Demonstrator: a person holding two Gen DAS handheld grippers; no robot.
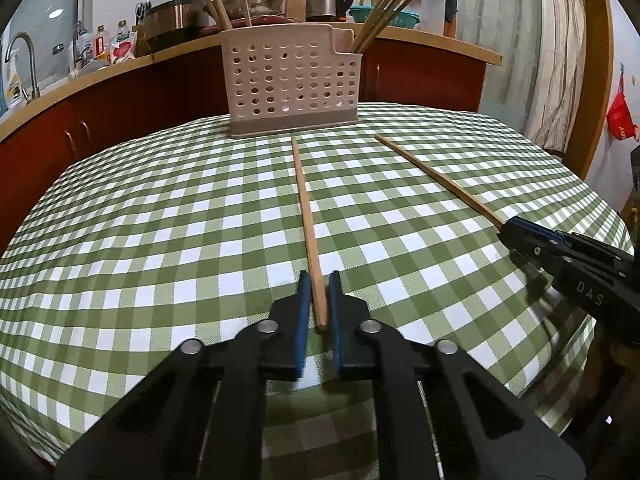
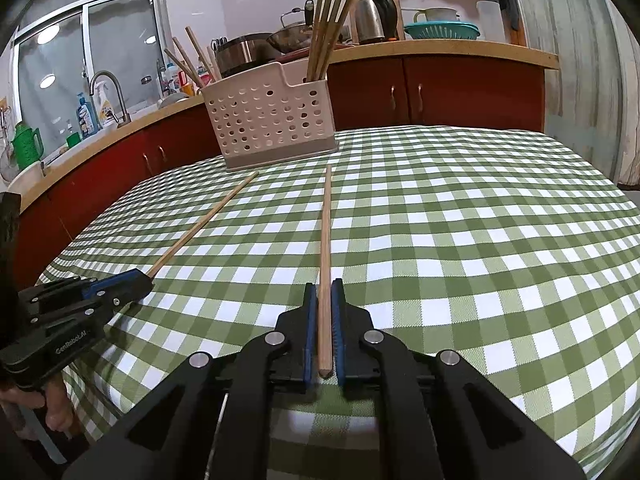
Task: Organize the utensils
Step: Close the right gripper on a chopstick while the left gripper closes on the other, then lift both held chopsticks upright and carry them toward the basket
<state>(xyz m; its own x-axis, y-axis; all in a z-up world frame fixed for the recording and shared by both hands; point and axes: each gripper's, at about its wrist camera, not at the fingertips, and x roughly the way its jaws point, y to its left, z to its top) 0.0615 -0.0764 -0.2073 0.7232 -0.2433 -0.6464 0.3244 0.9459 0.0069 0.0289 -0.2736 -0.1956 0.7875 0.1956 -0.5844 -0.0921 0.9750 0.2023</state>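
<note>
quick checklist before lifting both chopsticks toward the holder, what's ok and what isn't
1. Left gripper shut on the left chopstick: ok.
2. Right gripper shut on the right chopstick: ok.
3. Both held near the near end, so the long free ends may droop: not ok, lift gently.
4. Holder upright on the tablecloth: ok.
5. Room left in the holder, with chopsticks already at both ends: cannot tell.
6. Table between chopstick tips and holder free of other things: ok.

Left gripper [image 1: 319, 300] clamps a chopstick [image 1: 306, 216] lying on the checked tablecloth [image 1: 160, 240]
</note>
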